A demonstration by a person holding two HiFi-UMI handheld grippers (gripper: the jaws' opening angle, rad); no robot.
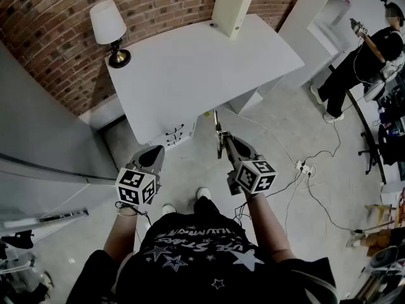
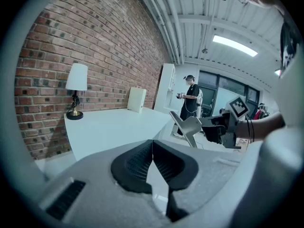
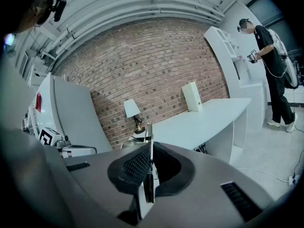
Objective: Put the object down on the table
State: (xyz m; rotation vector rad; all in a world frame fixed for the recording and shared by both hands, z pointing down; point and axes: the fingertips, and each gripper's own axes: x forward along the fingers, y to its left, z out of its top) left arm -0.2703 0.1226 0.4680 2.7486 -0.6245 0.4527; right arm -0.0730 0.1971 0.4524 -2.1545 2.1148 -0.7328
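Here, the right gripper (image 1: 226,147) is clamped on a thin metal object (image 1: 218,132), held in the air over the floor, just short of the white surface's (image 1: 202,75) near edge. Left gripper (image 1: 154,158) closed with nothing between its jaws, beside the right. Lamp (image 1: 109,27) and white box (image 1: 230,8) stand along the surface's far side.

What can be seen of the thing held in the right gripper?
A thin, flat, dull grey metal piece, clamped by its faces in the shut right gripper and sticking out past the jaws, edge-on in that gripper's view. The left gripper view shows a broad flat part with a narrower strip angling up. It hangs above the floor, short of the white table, touching only the pads.
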